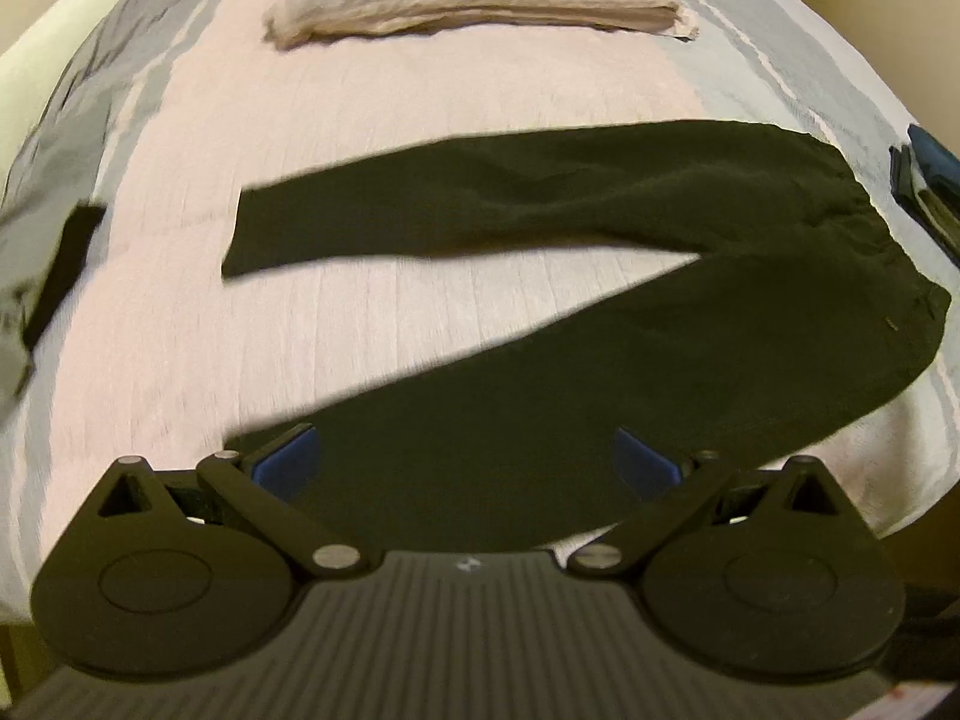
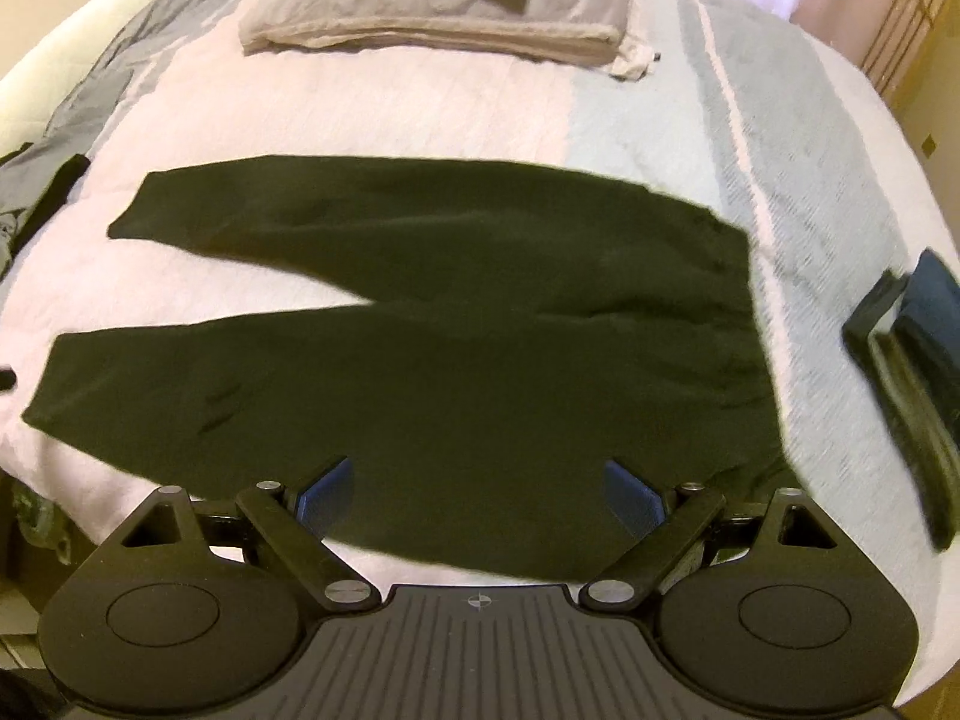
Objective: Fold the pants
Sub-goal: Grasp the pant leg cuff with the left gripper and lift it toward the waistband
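Dark green pants (image 1: 600, 228) lie spread flat on the bed, waistband to the right and both legs running left in a V. In the right wrist view the same pants (image 2: 450, 324) fill the middle, legs side by side. My left gripper (image 1: 465, 456) hovers open over the lower part of the near leg, blue pads wide apart with nothing between them. My right gripper (image 2: 477, 489) is open too, above the near leg's front edge close to the waist end. Neither touches the cloth that I can see.
The bed cover (image 1: 372, 90) is pale pink in the middle with grey-blue stripes at the sides. Folded beige and grey bedding (image 2: 432, 18) sits at the far end. Dark folded clothes (image 2: 918, 348) lie at the right edge, more dark cloth (image 1: 60, 264) at the left edge.
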Demonstrator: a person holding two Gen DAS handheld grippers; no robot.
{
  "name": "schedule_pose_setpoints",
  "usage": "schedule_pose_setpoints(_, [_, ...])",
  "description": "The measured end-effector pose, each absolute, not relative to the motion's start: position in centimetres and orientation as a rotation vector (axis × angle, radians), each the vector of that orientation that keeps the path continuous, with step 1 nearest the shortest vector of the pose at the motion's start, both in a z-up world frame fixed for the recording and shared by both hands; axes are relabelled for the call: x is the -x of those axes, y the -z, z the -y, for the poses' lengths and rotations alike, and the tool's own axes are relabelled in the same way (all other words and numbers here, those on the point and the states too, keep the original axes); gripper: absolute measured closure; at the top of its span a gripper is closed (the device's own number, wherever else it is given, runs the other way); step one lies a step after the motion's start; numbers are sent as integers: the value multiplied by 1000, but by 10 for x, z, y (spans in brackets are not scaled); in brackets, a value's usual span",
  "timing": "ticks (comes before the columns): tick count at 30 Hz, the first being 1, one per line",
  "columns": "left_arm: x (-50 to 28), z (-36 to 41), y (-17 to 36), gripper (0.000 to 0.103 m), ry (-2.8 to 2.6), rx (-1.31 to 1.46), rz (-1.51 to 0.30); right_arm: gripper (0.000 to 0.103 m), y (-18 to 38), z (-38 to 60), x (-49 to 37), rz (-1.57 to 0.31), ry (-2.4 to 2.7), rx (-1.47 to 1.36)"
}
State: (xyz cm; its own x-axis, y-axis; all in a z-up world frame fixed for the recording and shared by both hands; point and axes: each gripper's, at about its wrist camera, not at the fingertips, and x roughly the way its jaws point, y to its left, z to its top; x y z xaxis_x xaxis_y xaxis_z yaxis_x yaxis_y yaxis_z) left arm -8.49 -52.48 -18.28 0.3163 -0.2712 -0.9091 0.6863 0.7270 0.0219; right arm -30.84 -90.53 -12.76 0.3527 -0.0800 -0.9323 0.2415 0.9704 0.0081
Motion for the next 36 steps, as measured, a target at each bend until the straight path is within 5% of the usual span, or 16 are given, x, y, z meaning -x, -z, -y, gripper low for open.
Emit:
schedule_pose_setpoints(14, [-38, 631, 205, 6, 693, -578, -1045, 16, 162, 1071, 195, -1162, -11, 122])
schedule_pose_setpoints(20, [-96, 656, 239, 9, 747, -696, -1022, 34, 196, 1107, 140, -1172, -126, 176])
schedule_pose_setpoints(27, [-177, 676, 307, 19, 940, -867, -1000, 39, 240, 1121, 80, -1192, -209, 198])
schedule_pose_setpoints(36, [-261, 689, 392, 44, 1145, -1046, -1057, 48, 298, 1136, 30, -1250, -275, 265])
